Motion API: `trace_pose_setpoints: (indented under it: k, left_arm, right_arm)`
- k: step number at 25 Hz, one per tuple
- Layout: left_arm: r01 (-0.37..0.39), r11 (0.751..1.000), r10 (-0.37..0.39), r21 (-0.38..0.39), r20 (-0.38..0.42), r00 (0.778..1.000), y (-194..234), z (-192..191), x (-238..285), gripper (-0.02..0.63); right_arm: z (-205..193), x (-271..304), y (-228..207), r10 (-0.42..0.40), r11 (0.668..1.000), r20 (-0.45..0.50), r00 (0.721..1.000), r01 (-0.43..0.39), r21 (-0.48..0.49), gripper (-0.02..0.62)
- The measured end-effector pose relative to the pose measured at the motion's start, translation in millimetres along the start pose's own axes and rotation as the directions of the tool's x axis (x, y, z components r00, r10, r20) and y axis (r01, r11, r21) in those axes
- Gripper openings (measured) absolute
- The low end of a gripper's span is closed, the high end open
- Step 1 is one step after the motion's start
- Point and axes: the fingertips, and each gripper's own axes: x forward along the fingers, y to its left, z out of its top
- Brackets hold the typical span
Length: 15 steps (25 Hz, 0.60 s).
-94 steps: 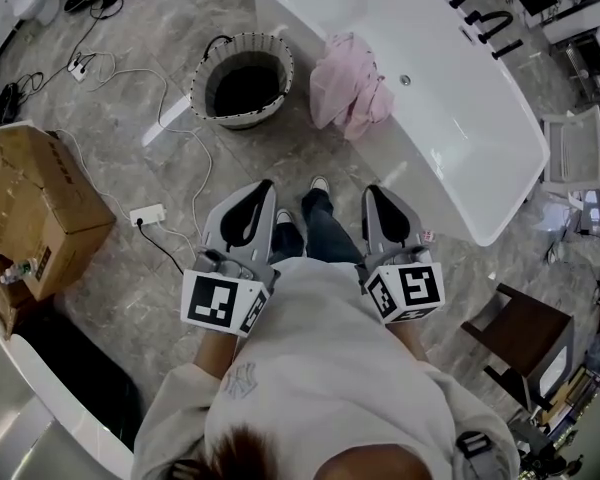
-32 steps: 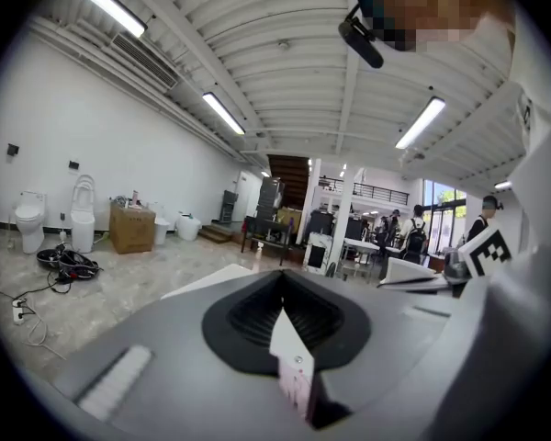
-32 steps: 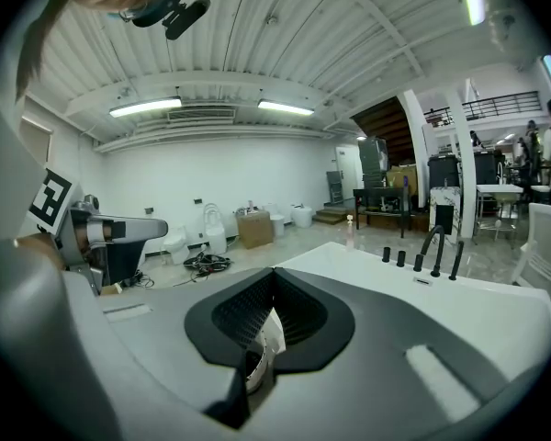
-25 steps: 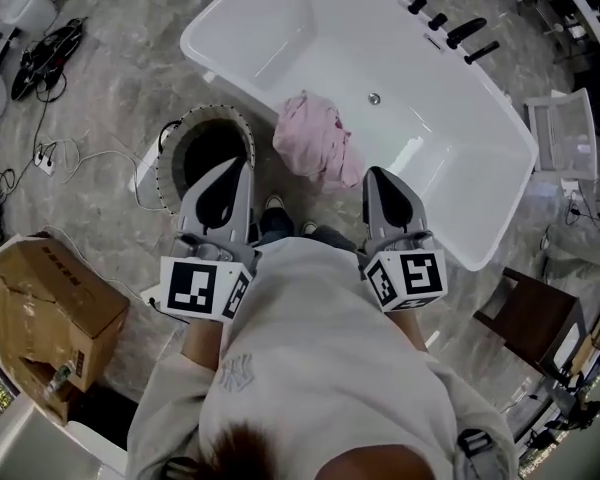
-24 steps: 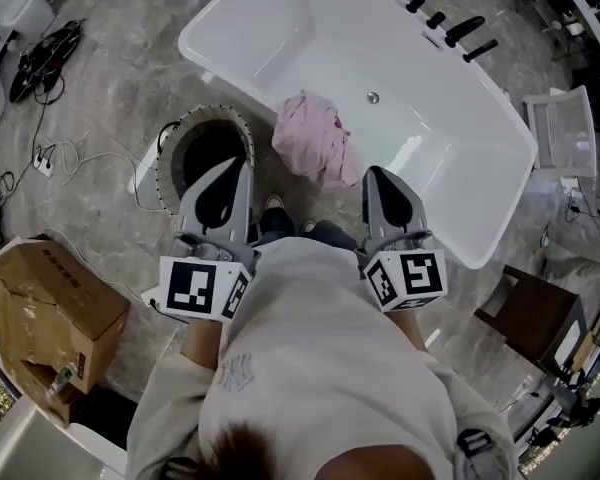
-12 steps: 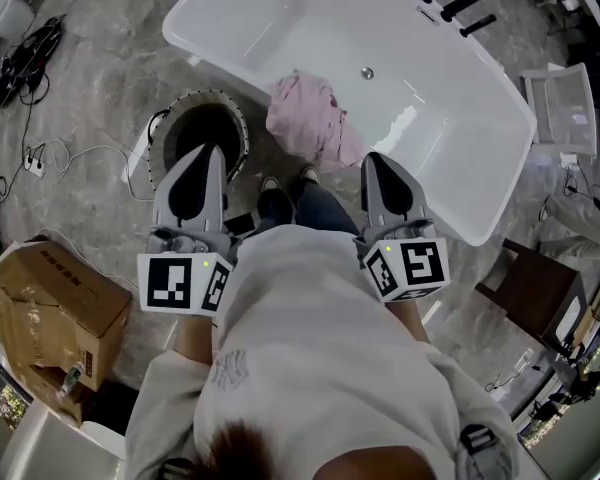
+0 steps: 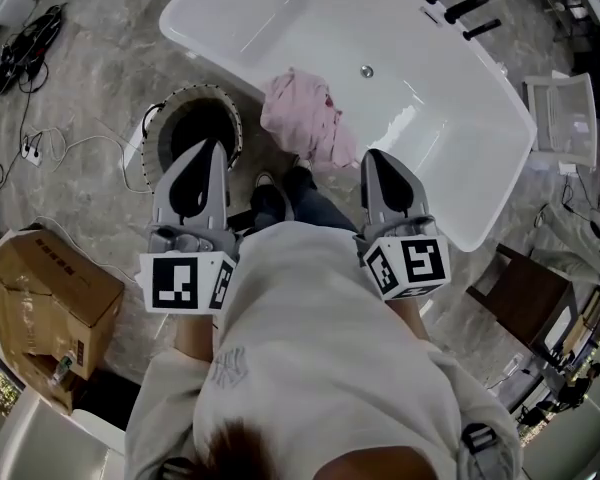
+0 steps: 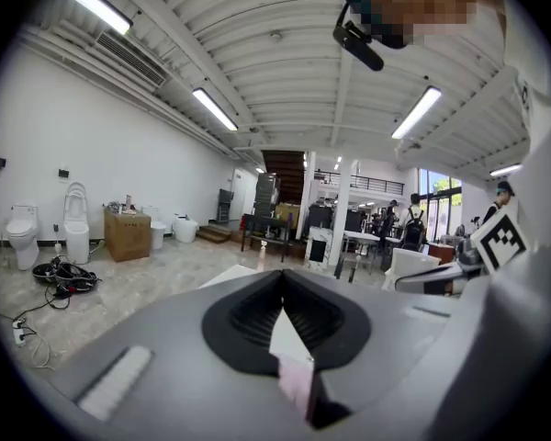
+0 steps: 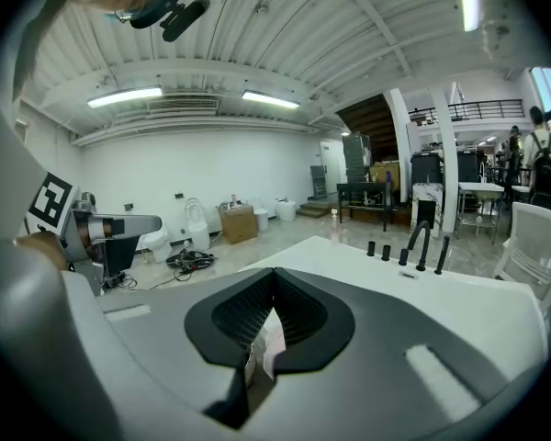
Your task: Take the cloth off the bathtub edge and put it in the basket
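pink cloth (image 7: 302, 118) on bathtub edge (image 7: 220, 66) — ahead of right hand-held gripper (image 7: 378, 160).

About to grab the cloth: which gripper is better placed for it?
Probably the right gripper. Shut and empty, its tip sits close beside the near end of the cloth. The left gripper, also shut, is over by the basket, farther from the cloth.

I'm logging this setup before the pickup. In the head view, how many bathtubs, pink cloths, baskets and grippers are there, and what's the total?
bathtub: 1
pink cloth: 1
basket: 1
grippers: 2 (left gripper, right gripper)
Total: 5
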Motion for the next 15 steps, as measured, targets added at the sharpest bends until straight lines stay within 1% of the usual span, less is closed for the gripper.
trace_pose_setpoints:
  k: [3, 7, 12, 15]
  left_arm:
    - [-0.022, 1.000, 0.022, -0.008, 0.010, 1.000, -8, 3, 7, 0.049]
    - [-0.073, 0.997, 0.073, -0.016, 0.024, 0.997, -14, 7, 14, 0.049]
    - [-0.144, 0.989, 0.144, 0.014, 0.047, 0.988, -25, 13, 24, 0.049]
    - [-0.188, 0.982, 0.189, -0.008, 0.057, 0.980, -30, 13, 28, 0.049]
  right_arm:
    - [2, 3, -11, 0.019, 1.000, -0.004, 1.000, -0.019, -0.004, -0.002]
    - [9, 9, -29, 0.048, 0.999, 0.002, 0.999, -0.048, -0.009, -0.001]
    - [16, 18, -53, 0.089, 0.996, 0.021, 0.996, -0.088, -0.018, 0.000]
    - [18, 22, -65, 0.113, 0.993, 0.025, 0.993, -0.112, -0.030, -0.001]
